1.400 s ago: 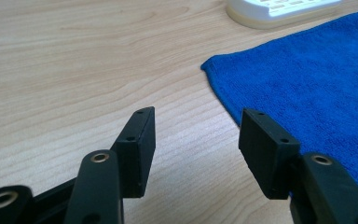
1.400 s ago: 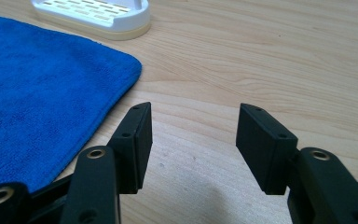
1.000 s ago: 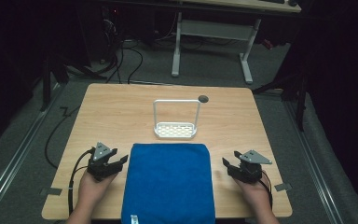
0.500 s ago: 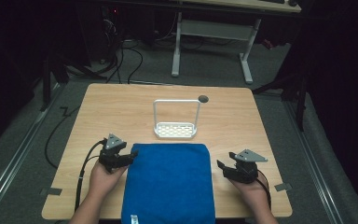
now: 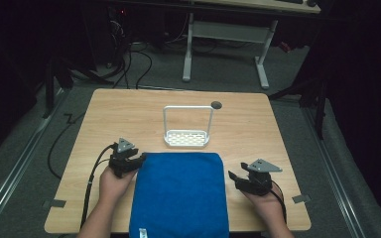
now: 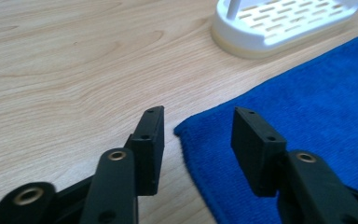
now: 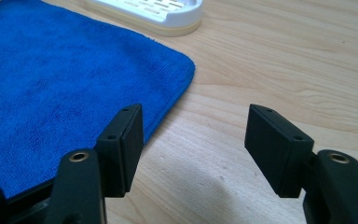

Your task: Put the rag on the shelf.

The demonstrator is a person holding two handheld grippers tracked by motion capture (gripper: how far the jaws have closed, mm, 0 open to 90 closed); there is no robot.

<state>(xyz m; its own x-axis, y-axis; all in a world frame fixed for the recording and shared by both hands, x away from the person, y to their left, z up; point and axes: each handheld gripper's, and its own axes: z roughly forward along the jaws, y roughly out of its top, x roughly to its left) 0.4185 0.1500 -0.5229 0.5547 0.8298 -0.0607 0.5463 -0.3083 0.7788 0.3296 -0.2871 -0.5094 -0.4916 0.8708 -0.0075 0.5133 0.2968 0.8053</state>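
With jaws parted, the left gripper (image 5: 138, 159) has closed in on the 10 o'clock corner of the flat blue terry towel (image 5: 180, 193), suggesting a pinch, while the empty, spread right gripper (image 5: 234, 176) waits at 3 o'clock.

The pale wooden table (image 6: 65, 70) shows smooth, matt grain. The blue cloth towel (image 6: 307, 107) looks soft and nappy. The white slotted plastic rack (image 6: 279, 23) is smooth, faintly glossy.

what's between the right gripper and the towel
Only bare table: in the right gripper view the open right gripper stands beside the towel edge, not touching it.
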